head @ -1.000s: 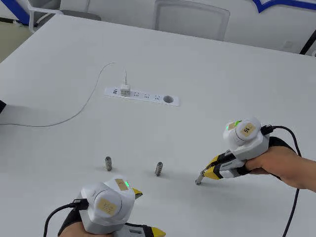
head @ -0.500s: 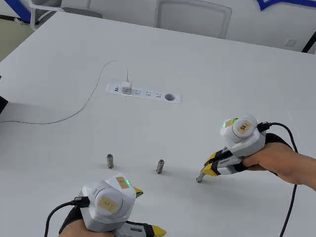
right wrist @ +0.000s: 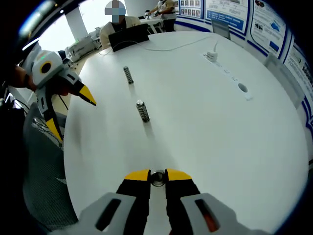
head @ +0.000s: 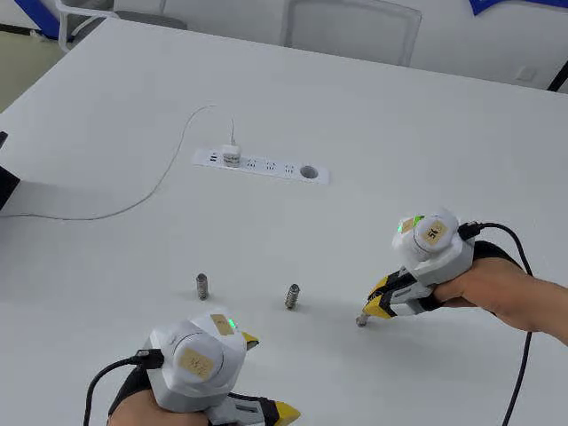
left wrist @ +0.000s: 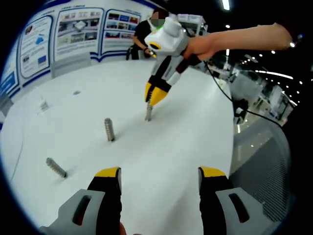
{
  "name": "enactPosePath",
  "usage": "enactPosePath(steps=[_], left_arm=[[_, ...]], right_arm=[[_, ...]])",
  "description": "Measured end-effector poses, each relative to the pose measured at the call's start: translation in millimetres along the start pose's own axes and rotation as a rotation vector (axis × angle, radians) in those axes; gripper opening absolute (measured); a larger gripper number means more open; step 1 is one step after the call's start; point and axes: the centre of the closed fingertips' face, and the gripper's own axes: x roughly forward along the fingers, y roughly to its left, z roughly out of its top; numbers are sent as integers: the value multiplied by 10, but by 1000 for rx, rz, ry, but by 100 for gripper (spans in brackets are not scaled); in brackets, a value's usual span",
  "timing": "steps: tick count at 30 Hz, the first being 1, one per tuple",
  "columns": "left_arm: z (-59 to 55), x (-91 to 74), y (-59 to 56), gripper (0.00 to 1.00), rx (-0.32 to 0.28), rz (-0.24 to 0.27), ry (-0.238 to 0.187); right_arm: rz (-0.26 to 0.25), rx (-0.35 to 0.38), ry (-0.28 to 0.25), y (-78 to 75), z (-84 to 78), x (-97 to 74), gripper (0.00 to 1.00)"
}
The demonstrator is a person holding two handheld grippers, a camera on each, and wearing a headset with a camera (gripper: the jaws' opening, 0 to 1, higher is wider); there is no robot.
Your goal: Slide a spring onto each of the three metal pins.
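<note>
Now, your left gripper (left wrist: 159,172) hangs wide apart and holds nothing, low by the near table (head: 373,133) edge. The left pin (head: 202,285) and the middle pin (head: 292,295) carry springs. Your right gripper (right wrist: 157,175) is clenched on the third pin (left wrist: 148,113), probably seating the last spring. Press straight down, then let go; there is free room all around.

The broad white surface (head: 399,124) carries a flat white power strip (head: 260,166) toward 12 o'clock, with its thin white cable (head: 151,191) trailing to 9 o'clock. Near 6 o'clock stand the left spring-wrapped metal pin (head: 202,285), the middle spring-wrapped metal pin (head: 292,295) and, at their 3 o'clock, the third metal pin (head: 361,319).
</note>
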Motion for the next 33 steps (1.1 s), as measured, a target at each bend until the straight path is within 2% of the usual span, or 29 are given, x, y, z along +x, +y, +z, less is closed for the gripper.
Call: enactPosePath(steps=[16, 33], left_arm=[[9, -38, 52, 65, -12, 12, -3], [-19, -32, 44, 65, -19, 9, 4]], right_arm=[[8, -10, 18, 12, -68, 146, 13], [1, 0, 28, 22, -146, 267, 13]])
